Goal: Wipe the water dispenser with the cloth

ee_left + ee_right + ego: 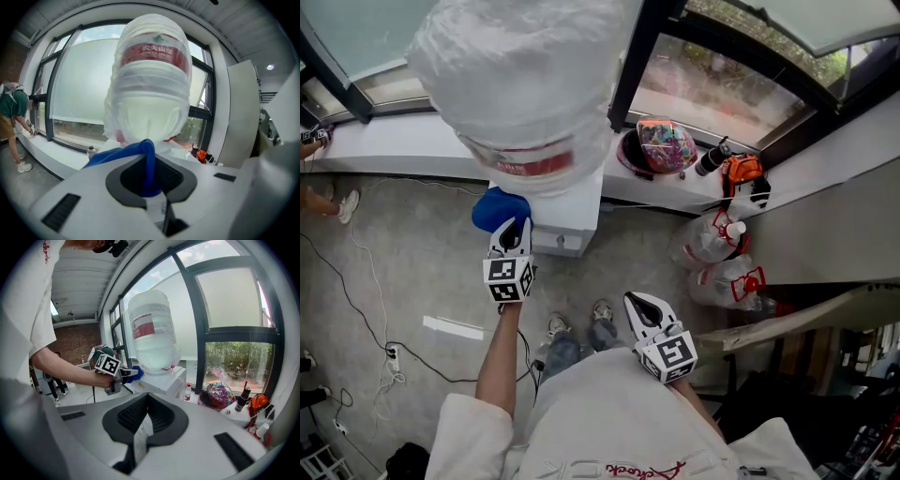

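Note:
The white water dispenser (569, 217) stands against the windowsill, carrying a large upturned bottle (525, 84) wrapped in clear plastic. My left gripper (514, 231) is shut on a blue cloth (499, 208) and holds it against the dispenser's front left upper corner. In the left gripper view the cloth (148, 164) hangs pinched between the jaws, with the bottle (152, 84) right behind it. My right gripper (640, 303) is held back near my body, to the right of the dispenser, shut and holding nothing. The right gripper view looks over its closed jaws at the left gripper (127, 374), cloth (136, 371) and dispenser (164, 380).
On the sill right of the dispenser sit a colourful helmet (666, 145), a black bottle (711, 157) and an orange item (742, 171). Clear plastic jugs (717, 242) stand on the floor at right. Cables (356, 300) cross the floor at left. A person (11, 117) bends by the far window.

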Tool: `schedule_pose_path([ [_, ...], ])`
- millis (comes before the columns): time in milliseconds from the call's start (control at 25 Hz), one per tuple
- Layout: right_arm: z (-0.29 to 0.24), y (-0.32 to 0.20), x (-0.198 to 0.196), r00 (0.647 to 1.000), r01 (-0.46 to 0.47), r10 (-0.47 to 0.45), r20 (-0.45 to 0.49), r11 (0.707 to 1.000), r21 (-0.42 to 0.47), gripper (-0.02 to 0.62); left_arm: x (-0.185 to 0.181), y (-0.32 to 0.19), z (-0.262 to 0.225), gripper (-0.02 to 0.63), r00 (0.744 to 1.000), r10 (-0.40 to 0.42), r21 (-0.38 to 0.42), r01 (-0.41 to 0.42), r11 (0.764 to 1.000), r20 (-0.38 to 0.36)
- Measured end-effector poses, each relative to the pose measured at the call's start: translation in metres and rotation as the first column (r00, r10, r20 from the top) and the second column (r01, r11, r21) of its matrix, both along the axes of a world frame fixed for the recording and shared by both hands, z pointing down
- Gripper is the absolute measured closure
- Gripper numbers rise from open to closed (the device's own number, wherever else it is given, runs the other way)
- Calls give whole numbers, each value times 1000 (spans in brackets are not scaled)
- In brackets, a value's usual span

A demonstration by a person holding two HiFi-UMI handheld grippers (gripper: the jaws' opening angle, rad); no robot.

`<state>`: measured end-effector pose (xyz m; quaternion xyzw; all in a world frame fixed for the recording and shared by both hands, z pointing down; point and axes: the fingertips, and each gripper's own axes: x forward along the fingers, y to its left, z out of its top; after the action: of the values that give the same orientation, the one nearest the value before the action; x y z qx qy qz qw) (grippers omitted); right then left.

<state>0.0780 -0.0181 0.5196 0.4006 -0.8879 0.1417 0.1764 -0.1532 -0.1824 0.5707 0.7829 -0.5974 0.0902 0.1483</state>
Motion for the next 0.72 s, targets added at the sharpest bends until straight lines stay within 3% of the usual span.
schedule_pose_path([
  [360, 2, 6, 22, 1000, -28, 28, -3, 1000, -4, 581, 93, 19, 18, 555, 990, 134, -26, -135, 990, -35],
  [720, 6, 11, 55, 997, -79, 79, -20, 997, -13, 580, 189, 15, 20, 555, 960, 262, -9, -265, 964, -101],
])
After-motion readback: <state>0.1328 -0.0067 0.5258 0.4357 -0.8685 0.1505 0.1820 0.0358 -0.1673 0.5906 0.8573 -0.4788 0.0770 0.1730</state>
